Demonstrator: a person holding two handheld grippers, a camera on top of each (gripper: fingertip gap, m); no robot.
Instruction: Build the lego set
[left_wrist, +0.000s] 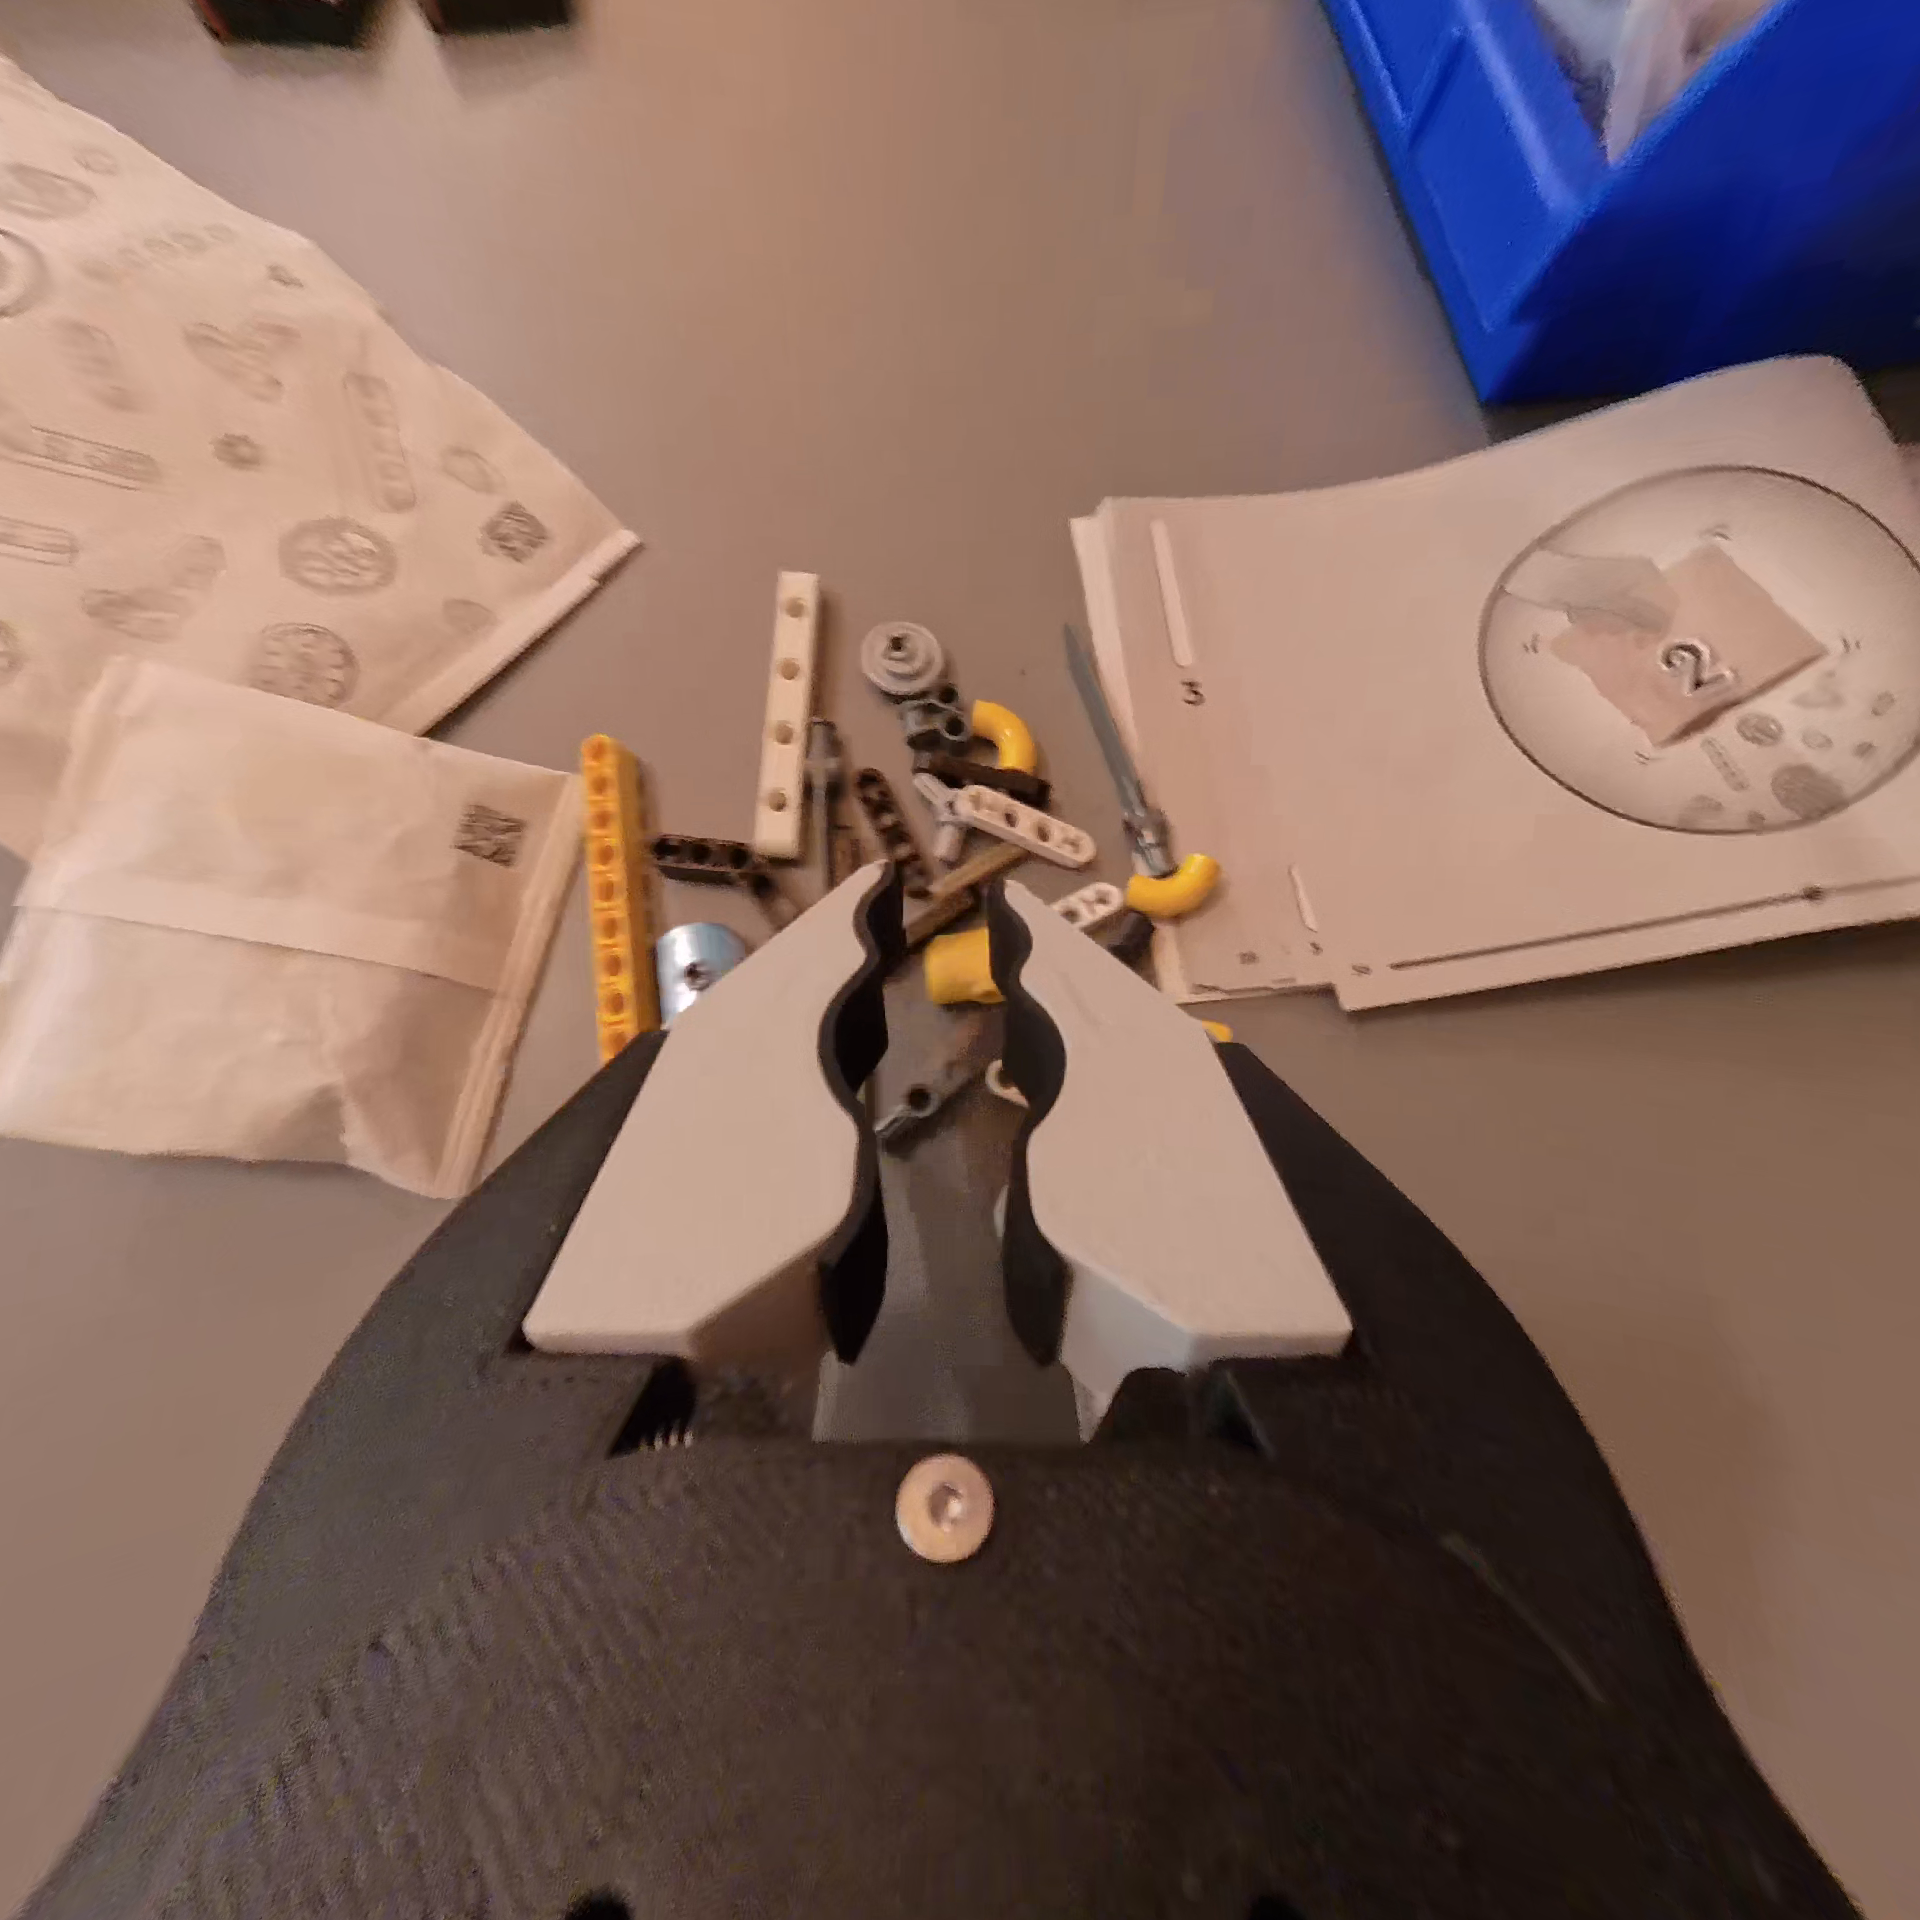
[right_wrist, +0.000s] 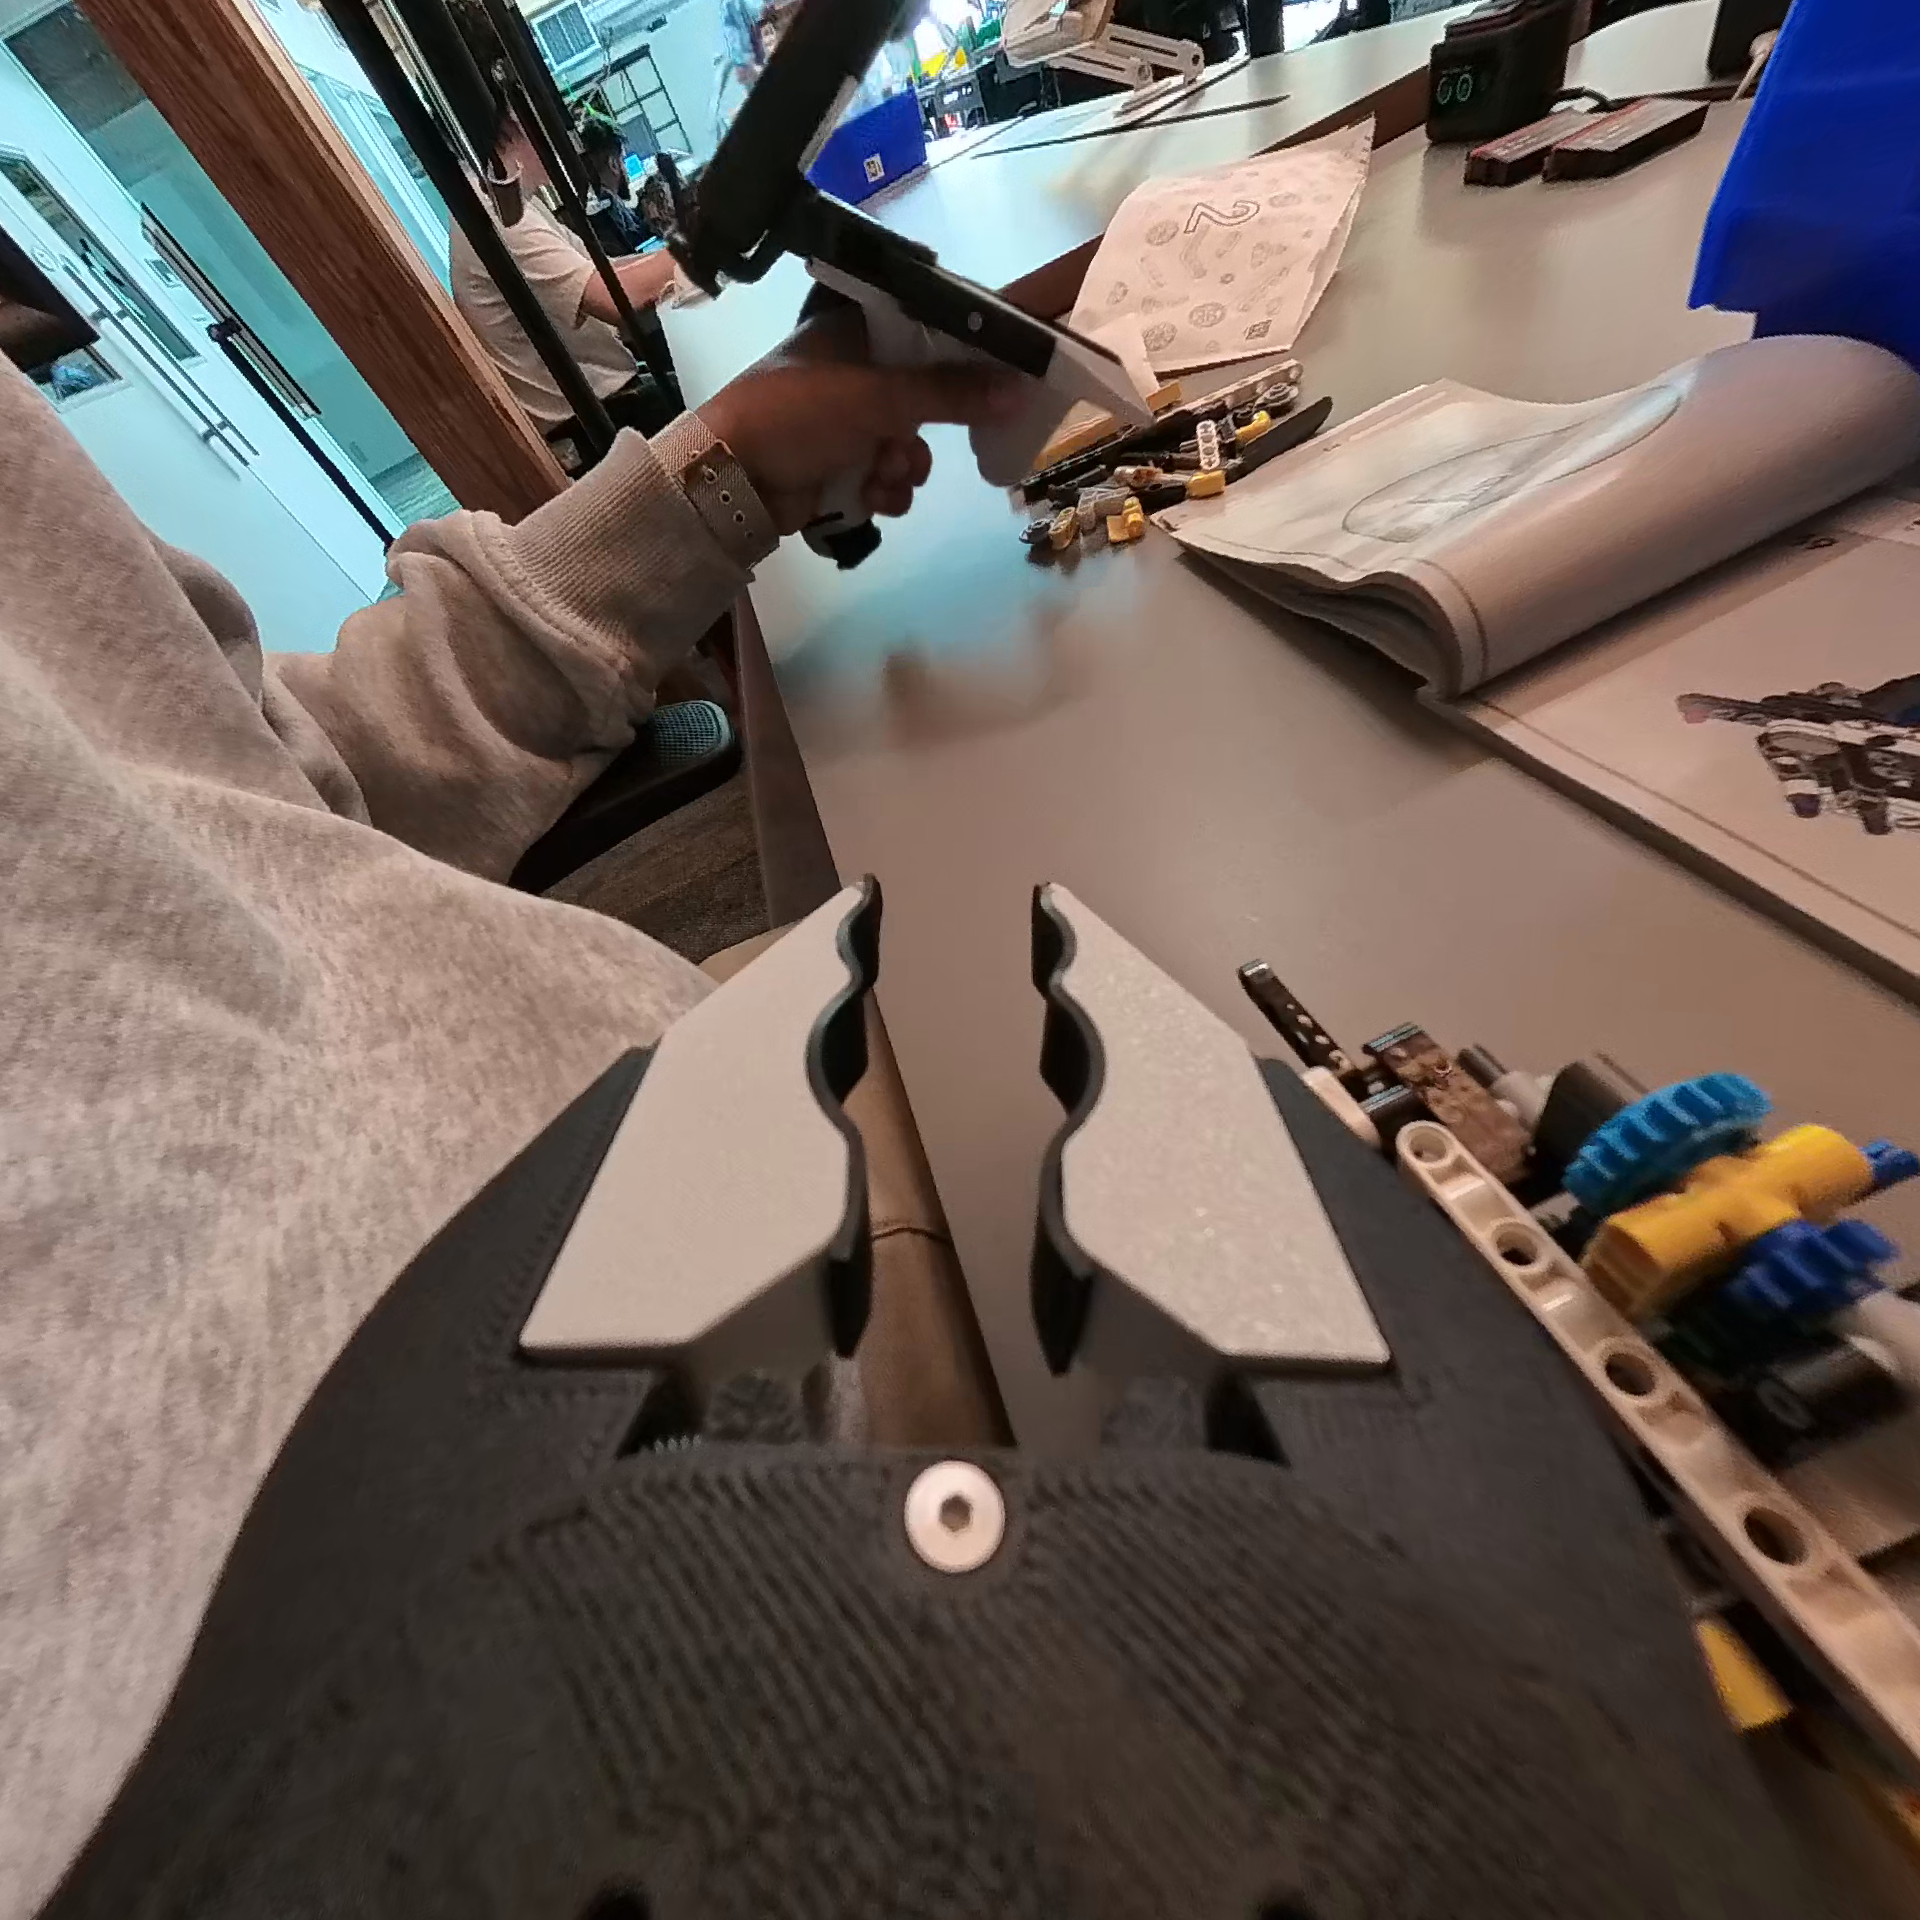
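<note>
A pile of loose Lego Technic pieces (left_wrist: 914, 790) lies on the grey table, among them a white beam (left_wrist: 790, 712), a long yellow beam (left_wrist: 618, 883), a grey pulley (left_wrist: 902, 655) and yellow curved pieces (left_wrist: 1003, 727). My left gripper (left_wrist: 940, 899) is open low over the near side of the pile; a dark axle (left_wrist: 961, 894) and a yellow piece (left_wrist: 961, 966) lie between its tips, not clamped. My right gripper (right_wrist: 956, 914) is open and empty at the table's near edge. A partly built model (right_wrist: 1662, 1226) with blue gears, a yellow connector and a white beam lies just right of it.
An open instruction booklet (left_wrist: 1455, 727) lies right of the pile, also in the right wrist view (right_wrist: 1507, 520). Two paper bags (left_wrist: 208, 416) (left_wrist: 260, 914) lie to the left. A blue bin (left_wrist: 1662, 208) stands at the back right. A hand (right_wrist: 831, 436) holds the left gripper. My hands' fingertips stand some 30 cm from each other. My left gripper is the nearer one to the grey pulley (left_wrist: 902, 655): about 6 cm, against 35 cm. Look for it in the right wrist view (right_wrist: 1276, 391) too.
</note>
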